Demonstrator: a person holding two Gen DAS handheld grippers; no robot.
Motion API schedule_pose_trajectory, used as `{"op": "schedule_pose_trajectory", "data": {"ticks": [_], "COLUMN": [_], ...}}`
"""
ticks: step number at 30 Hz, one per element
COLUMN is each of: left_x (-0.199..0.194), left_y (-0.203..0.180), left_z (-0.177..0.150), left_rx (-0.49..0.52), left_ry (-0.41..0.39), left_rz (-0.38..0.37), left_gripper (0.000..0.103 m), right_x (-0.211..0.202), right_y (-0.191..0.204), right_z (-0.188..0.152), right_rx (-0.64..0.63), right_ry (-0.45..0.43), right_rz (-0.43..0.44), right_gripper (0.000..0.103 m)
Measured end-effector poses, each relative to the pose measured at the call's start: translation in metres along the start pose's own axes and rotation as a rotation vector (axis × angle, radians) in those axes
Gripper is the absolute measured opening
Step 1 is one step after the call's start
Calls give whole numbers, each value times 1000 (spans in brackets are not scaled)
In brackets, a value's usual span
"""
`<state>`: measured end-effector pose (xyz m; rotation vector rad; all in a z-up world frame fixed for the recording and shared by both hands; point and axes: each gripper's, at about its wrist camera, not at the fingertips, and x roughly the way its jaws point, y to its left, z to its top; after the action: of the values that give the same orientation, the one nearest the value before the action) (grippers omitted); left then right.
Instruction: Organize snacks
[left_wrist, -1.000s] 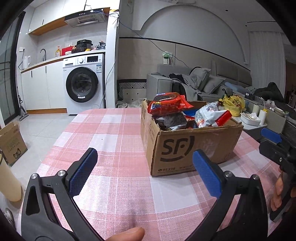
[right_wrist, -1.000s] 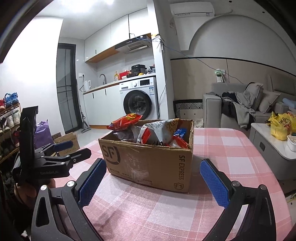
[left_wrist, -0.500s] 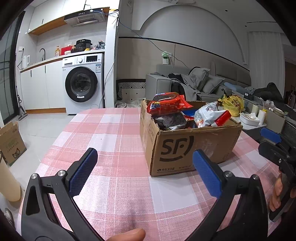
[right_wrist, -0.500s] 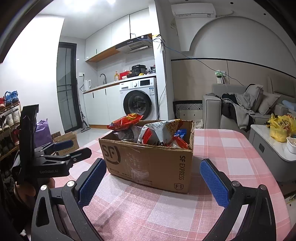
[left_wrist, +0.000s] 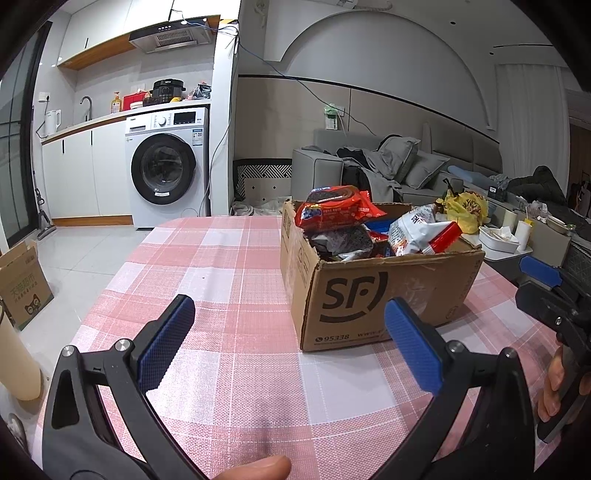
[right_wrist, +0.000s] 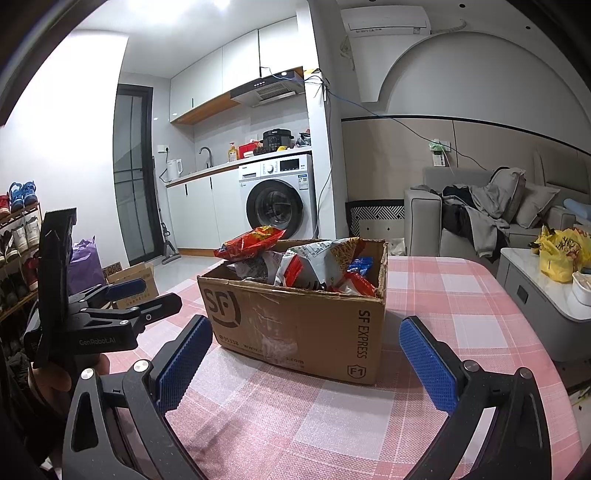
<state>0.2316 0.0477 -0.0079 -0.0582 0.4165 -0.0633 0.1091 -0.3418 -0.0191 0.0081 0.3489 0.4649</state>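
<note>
Where your counter (left_wrist: 236, 369) wears pink-and-white checked cloth, one brown cardboard "SF" box (left_wrist: 373, 291) stands, heaped with crinkly foil snack packets, a red one (left_wrist: 338, 210) topmost. Your left gripper (left_wrist: 288, 341) and right gripper (right_wrist: 306, 363) hover before it, blue-padded fingers (right_wrist: 183, 363) released, nothing held.

Cardboard box (right_wrist: 295, 325) matt brown with glossy tape patches; snack bags (right_wrist: 314, 262) crinkled glossy foil-plastic; tablecloth (left_wrist: 236, 369) woven, textured cloth; gripper pads (right_wrist: 424, 369) blue, ribbed rubber on matt black plastic.
</note>
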Motion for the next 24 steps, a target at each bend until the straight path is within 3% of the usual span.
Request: {"op": "schedule_pose_trajectory", "data": {"ticks": [24], "left_x": [1], "left_y": [0], "left_z": [-1], "left_rx": [-1], "left_ry": [-1], "left_rz": [0], "left_gripper": [103], "right_x": [0], "right_y": [0], "right_z": [0], "right_rx": [0], "right_ry": [-1], "right_rz": [1], "right_gripper": [103]}}
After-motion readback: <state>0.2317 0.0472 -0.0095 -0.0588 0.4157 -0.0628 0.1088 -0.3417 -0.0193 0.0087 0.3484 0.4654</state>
